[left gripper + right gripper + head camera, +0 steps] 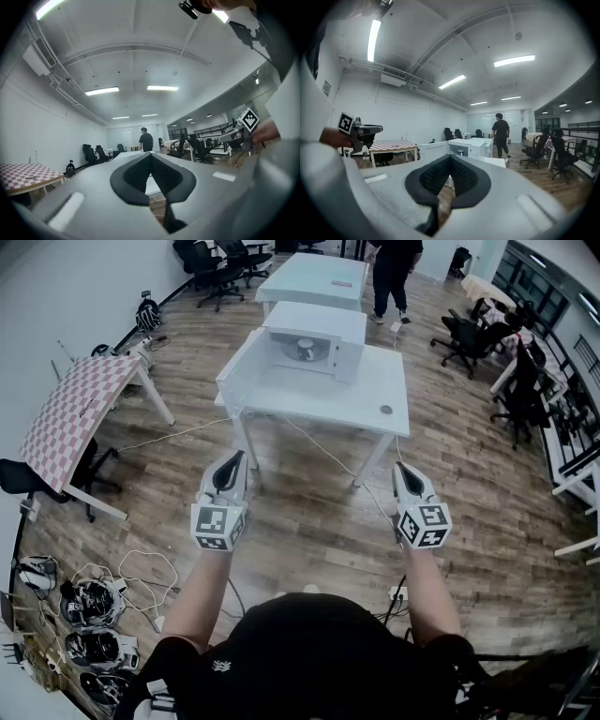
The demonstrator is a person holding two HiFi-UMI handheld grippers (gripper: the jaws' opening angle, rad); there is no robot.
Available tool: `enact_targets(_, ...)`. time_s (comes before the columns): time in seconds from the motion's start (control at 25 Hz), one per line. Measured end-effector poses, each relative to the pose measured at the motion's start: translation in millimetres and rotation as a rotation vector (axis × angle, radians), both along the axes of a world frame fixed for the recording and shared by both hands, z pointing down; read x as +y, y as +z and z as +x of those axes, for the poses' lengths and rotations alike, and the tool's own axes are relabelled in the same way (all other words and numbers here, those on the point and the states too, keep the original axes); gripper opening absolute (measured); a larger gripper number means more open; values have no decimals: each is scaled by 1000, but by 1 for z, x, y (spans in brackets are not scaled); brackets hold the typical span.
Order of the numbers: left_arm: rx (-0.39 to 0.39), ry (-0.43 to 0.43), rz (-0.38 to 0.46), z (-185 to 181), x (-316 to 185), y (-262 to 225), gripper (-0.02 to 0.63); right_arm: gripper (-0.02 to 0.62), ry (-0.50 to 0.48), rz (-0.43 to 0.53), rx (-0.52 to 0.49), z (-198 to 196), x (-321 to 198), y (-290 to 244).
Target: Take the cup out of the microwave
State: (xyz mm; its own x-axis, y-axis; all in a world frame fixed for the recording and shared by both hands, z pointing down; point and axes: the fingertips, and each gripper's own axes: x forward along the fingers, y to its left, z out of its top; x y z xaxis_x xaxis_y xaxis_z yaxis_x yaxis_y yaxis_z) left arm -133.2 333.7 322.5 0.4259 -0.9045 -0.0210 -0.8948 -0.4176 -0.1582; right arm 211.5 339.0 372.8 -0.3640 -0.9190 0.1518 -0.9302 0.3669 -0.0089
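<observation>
- Nearby, the left gripper (233,461) and right gripper (402,470) are held out side by side, roughly level, with both sets of jaws closed on nothing.
- Ahead, well apart across the floor (309,521), the tabletop (370,399) carries the microwave (319,329), its door (239,367) swung open to the left.
- Farthest, the cup (306,350) stands upright inside, about midway between the hands. The right side looks freer of the door.

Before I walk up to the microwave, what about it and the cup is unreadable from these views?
- Cup, head view: too small to show a handle or any contents.
- Microwave interior, left gripper view: hidden behind the left gripper itself.
- Small round thing on the table, head view: too small to identify.
- Microwave controls: too small in every view.
</observation>
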Motion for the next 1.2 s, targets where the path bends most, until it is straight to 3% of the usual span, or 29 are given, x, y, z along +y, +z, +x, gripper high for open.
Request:
enact_targets(0.84, -30, -53, 21, 41, -10, -15, 6, 0, -41, 30, -60, 35, -30, -4)
enact_targets(1.2, -30, -38, 53, 42, -43, -13, 8, 0, -41, 55, -79, 31, -58, 2)
